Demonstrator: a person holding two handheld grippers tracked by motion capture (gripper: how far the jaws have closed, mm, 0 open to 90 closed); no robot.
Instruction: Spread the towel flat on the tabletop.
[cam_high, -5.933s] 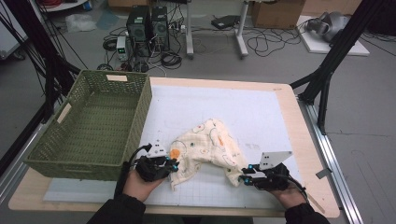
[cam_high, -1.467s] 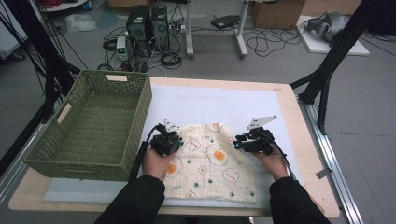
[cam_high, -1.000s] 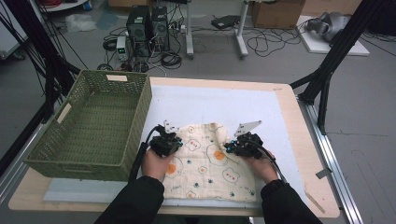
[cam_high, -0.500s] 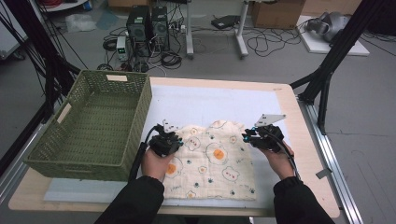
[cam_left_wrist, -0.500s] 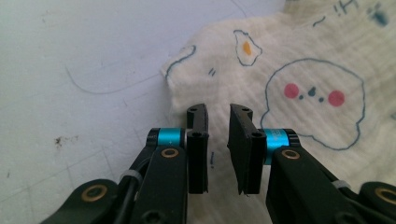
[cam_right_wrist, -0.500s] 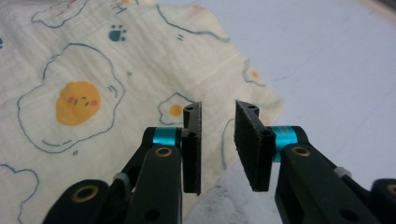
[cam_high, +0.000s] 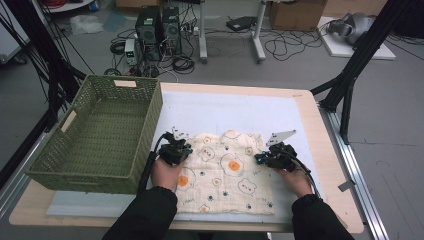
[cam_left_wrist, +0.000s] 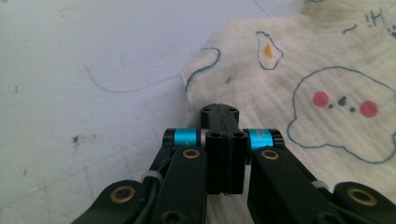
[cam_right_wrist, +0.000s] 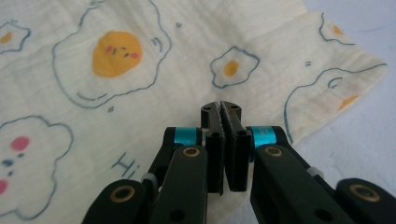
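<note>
We find a cream muslin cloth printed with fried eggs and blue-outlined clouds (cam_high: 225, 172) lying spread on the white mat (cam_high: 225, 112) that covers the desk, toward the desk's near edge and roughly midway between its left and right edges. The weave is soft and finely crinkled; its far edge is slightly rumpled, its near edge straighter. Orange yolks, pink-cheeked cloud faces and a small "Hi" mark the print.

The left claw (cam_left_wrist: 219, 112) sits at the cloth's far left corner, jaws having just closed, now pressed together with nothing visibly between them. The right claw (cam_right_wrist: 220, 111) rests over the cloth's right edge, likewise just closed and pressed together; we cannot tell whether any fabric is caught.

A green woven rectangular basket (cam_high: 100, 132) stands at the desk's left edge, just beside the cloth.
</note>
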